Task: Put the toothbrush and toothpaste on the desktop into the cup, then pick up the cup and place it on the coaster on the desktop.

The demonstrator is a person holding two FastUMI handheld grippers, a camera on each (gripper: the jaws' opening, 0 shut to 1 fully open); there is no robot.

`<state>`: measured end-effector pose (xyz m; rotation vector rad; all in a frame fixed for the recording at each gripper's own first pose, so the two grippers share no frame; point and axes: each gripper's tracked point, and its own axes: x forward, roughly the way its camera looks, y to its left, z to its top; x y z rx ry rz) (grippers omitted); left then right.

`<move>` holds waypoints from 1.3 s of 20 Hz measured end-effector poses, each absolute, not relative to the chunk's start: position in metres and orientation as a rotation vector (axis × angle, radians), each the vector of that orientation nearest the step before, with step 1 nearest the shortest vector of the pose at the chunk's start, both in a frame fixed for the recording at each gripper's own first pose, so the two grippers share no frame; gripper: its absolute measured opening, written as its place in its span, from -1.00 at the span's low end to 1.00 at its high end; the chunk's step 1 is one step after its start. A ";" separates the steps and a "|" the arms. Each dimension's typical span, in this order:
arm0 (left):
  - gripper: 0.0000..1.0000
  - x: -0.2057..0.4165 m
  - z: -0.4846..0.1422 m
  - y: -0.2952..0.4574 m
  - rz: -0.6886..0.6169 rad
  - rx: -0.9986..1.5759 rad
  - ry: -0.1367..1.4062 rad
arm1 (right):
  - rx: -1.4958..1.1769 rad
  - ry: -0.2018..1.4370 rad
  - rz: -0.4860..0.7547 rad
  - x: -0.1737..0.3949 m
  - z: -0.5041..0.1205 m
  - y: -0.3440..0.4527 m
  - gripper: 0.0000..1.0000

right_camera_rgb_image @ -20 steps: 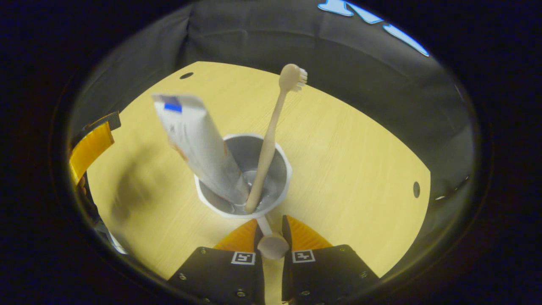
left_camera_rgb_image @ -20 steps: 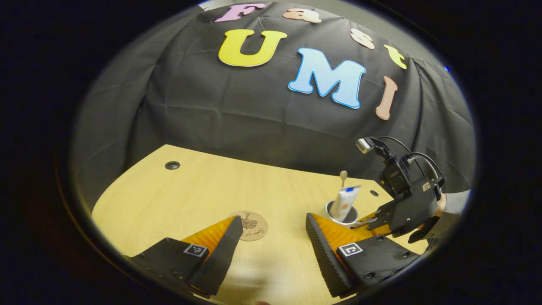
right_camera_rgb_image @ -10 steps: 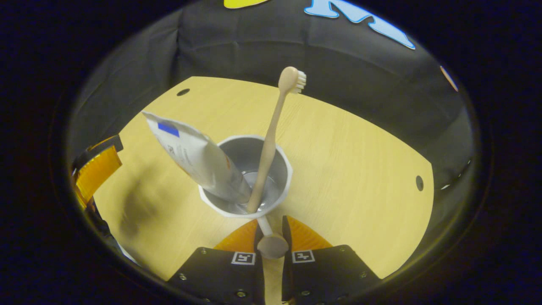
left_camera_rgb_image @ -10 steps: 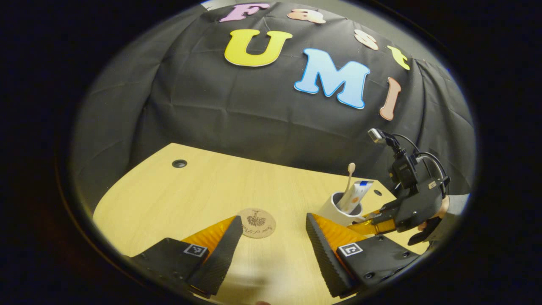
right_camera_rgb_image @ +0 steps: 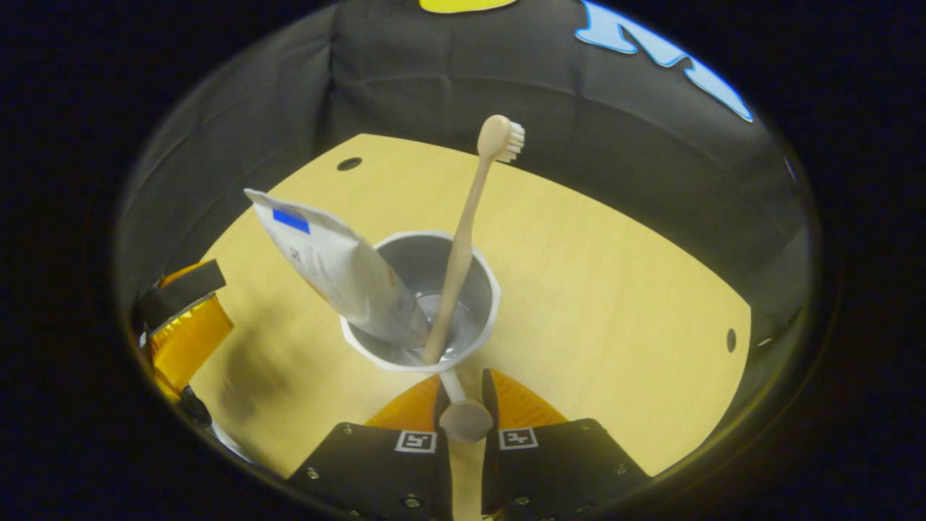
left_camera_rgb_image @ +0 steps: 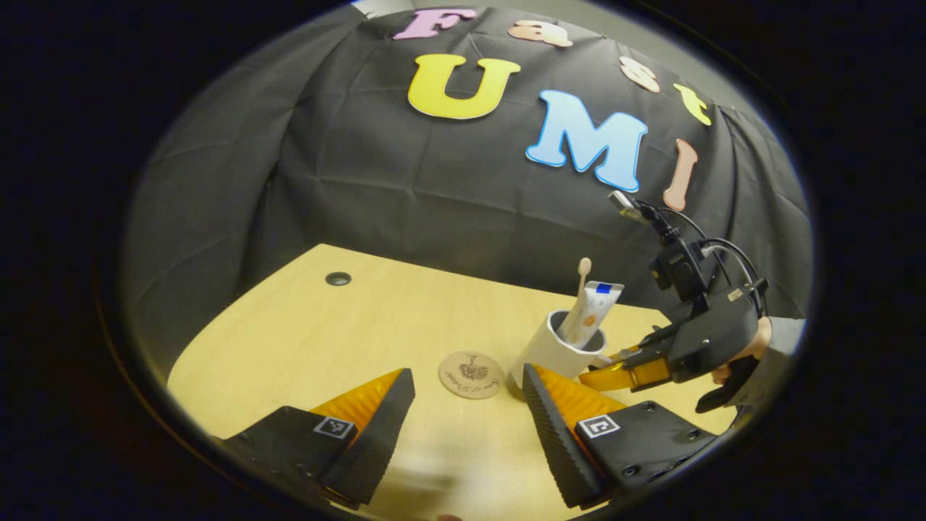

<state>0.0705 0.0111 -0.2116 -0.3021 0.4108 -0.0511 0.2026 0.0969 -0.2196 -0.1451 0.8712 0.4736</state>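
Fingers of our right gripper [right_camera_rgb_image: 463, 394] sit at the bottom middle of the right gripper view, pressed in from both sides on the handle [right_camera_rgb_image: 463, 416] of the cup [right_camera_rgb_image: 421, 300]. The handle's round end shows between them; where it joins the cup wall is partly covered by the fingers. Just above, in the middle of the frame, we look down into the cup. The toothpaste [right_camera_rgb_image: 336, 271] leans out over the rim toward the upper left, its lower end hidden inside. The toothbrush [right_camera_rgb_image: 463, 239] stands nearly upright in the cup, bristles at the top of the frame. We cannot tell from this view whether the cup's base touches the desk [right_camera_rgb_image: 615, 289]. Bare desk lies to the right of the cup, out to a small hole near the right edge.

At the bottom of the left gripper view, our left gripper [left_camera_rgb_image: 466, 412] is spread wide with nothing between its fingers. Just past them, low in the middle, lies the coaster [left_camera_rgb_image: 471, 374], flat and uncovered. The cup [left_camera_rgb_image: 553, 351] is just right of it, its lower edge cut off by our finger, so we cannot tell whether the two touch. The right gripper [left_camera_rgb_image: 615, 365] reaches in from the right, its hand mostly hidden behind it. Bare desk spreads left and back to the far edge.
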 end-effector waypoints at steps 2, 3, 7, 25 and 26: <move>0.92 0.065 -0.212 0.024 -0.038 -0.310 0.413 | -0.135 0.876 0.487 0.209 -0.217 0.116 -0.67; 0.92 0.061 -0.213 0.030 -0.033 -0.314 0.415 | -0.123 0.878 0.488 0.213 -0.215 0.125 -0.67; 0.92 0.052 -0.216 0.047 -0.019 -0.331 0.421 | -0.151 0.876 0.483 0.229 -0.209 0.150 -0.68; 0.92 0.054 -0.225 0.074 -0.035 -0.328 0.437 | -0.185 0.962 0.471 0.230 -0.219 0.165 -0.53; 0.92 0.054 -0.224 0.074 -0.035 -0.330 0.436 | -0.183 0.954 0.468 0.229 -0.216 0.165 -0.50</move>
